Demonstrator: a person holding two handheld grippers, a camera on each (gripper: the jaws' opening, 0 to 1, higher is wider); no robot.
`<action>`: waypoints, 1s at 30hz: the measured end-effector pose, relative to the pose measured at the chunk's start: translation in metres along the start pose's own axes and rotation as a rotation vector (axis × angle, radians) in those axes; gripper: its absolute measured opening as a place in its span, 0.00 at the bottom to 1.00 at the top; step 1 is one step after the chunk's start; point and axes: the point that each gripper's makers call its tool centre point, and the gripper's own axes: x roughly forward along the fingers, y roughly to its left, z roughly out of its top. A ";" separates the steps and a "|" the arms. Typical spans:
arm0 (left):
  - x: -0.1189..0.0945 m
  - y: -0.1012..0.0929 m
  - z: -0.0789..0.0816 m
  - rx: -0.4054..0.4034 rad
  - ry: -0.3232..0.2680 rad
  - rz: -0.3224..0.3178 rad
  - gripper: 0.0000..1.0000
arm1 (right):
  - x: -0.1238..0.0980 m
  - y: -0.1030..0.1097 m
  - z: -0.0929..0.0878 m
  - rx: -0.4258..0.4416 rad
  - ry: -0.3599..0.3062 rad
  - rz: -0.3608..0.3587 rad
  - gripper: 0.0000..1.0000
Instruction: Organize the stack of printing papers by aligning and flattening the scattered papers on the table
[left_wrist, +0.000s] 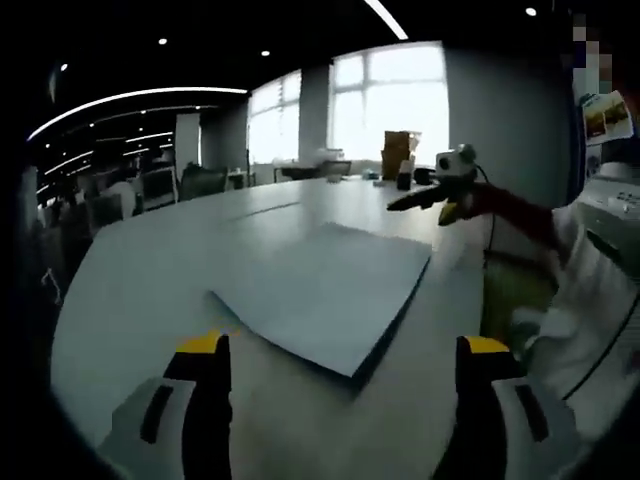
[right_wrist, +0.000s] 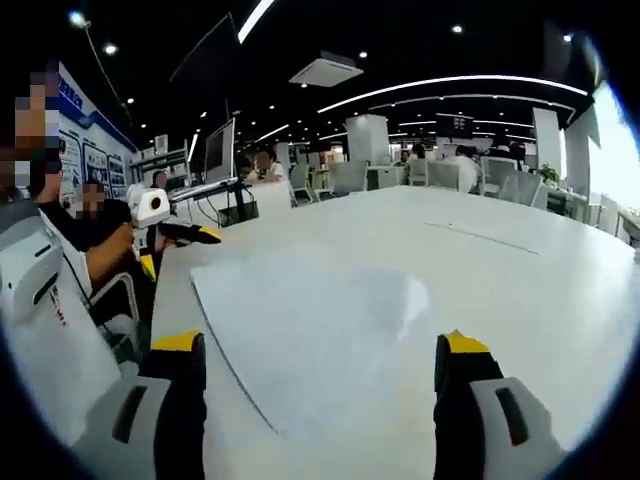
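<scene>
A stack of pale printing paper (left_wrist: 330, 295) lies flat on the white table (left_wrist: 150, 270), its near corner lifted slightly off the surface. My left gripper (left_wrist: 345, 350) hovers just before the stack's near corner, jaws wide apart and holding nothing. The right gripper (left_wrist: 425, 195) reaches in from the right, above the table beyond the stack. In the right gripper view the same paper stack (right_wrist: 310, 330) spreads in front of my right gripper (right_wrist: 320, 345), which is open and empty over its near part. The left gripper (right_wrist: 180, 230) shows at the left, past the stack's far left corner.
A person in white (left_wrist: 590, 290) stands at the table's right edge. A cardboard box (left_wrist: 398, 152) and small items sit at the far end by the window. Seated people (right_wrist: 95, 235), a monitor (right_wrist: 220, 150) and chairs (right_wrist: 345, 177) line the other side.
</scene>
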 end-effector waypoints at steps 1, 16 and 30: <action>-0.001 0.000 -0.001 -0.007 -0.002 0.000 0.97 | -0.002 0.001 -0.002 0.001 0.003 -0.002 0.90; -0.016 -0.005 -0.009 -0.058 -0.010 0.032 0.96 | -0.021 0.010 -0.013 0.020 0.013 -0.030 0.90; -0.045 0.002 -0.020 -0.098 -0.016 0.126 0.92 | -0.026 0.011 -0.032 0.053 0.036 -0.048 0.90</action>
